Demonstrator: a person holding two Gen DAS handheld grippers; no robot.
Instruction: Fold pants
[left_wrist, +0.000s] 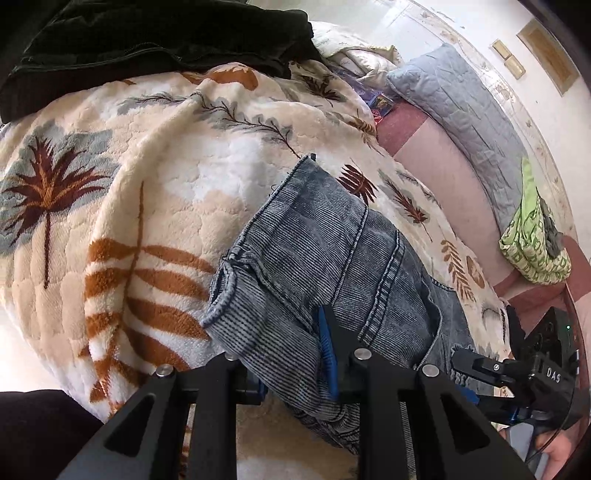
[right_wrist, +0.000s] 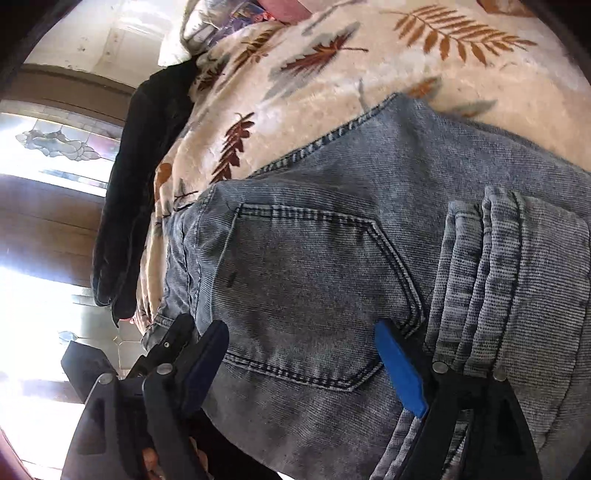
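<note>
a: so why are both claws down at the near edge of the faded blue-grey denim pants (left_wrist: 343, 258)?

b: probably to take the bundle by one edge so it moves as a whole. the left claw (left_wrist: 291, 354) has its fingers on either side of a thick roll of denim, and the cloth fills the gap, so i judge it closed on the pants.

a: and the right claw (right_wrist: 306, 365)?

b: its jaws stand wide apart, straddling the back pocket (right_wrist: 314, 280). one blue pad (right_wrist: 400, 373) lies on the cloth by the pocket's corner, but whether it pinches anything i can't tell. it reads as open.

a: where do the pants lie?

b: on the bed, on top of a cream fleece blanket with rust and grey leaf prints (left_wrist: 122, 206), near its front edge. a dark green-black garment (left_wrist: 147, 40) sits well apart at the far side, and a grey quilted pillow (left_wrist: 458, 122) leans by the wall.

a: how do they look?

b: already folded over into a compact stack. several layers show at the right in the right wrist view, with ribbed hems stacked (right_wrist: 509, 280). the denim is washed-out, with pale stitching.
</note>
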